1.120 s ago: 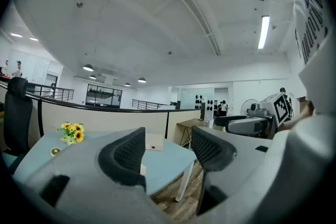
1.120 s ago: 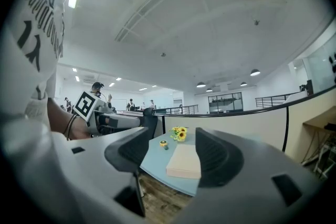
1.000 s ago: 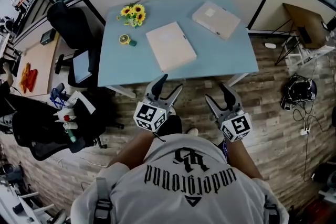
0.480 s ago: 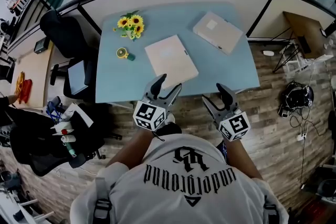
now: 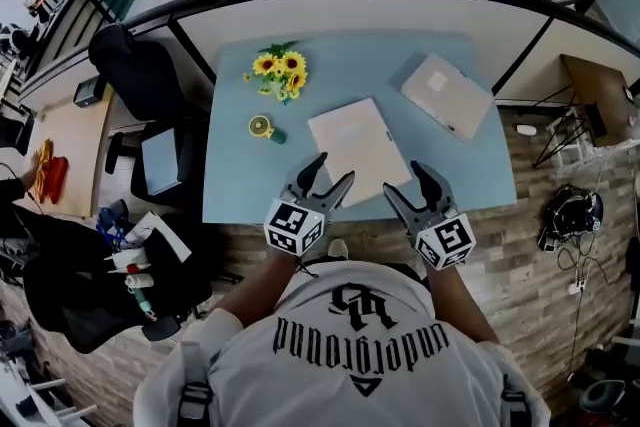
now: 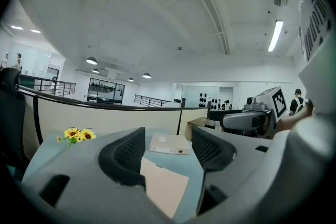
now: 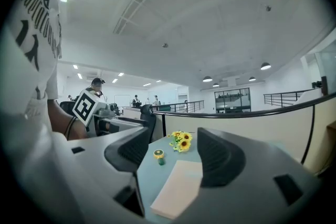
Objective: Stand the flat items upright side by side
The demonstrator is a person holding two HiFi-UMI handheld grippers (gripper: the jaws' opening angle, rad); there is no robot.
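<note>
Two flat beige items lie on the light blue table [image 5: 240, 185]. The nearer flat folder [image 5: 357, 144] [image 6: 163, 186] [image 7: 181, 186] lies by the front edge. A thicker box file [image 5: 447, 96] [image 6: 169, 144] lies flat at the back right. My left gripper [image 5: 330, 172] [image 6: 167, 139] hovers open at the front edge, just left of the folder's near corner. Just right of that folder's near end is my right gripper [image 5: 405, 180] [image 7: 170, 152], also open. Neither gripper touches or holds anything.
A bunch of sunflowers [image 5: 280, 72] [image 7: 180, 140] [image 6: 76, 135] lies at the back left, with a small yellow round object [image 5: 262, 127] [image 7: 158, 155] in front of it. A partition wall [image 5: 380, 10] bounds the far side. A black office chair [image 5: 140, 65] stands to the left.
The view and both grippers have moved forward: they were over the wooden floor short of the table and now reach its front edge by the folder. Jaws stay equally wide.
</note>
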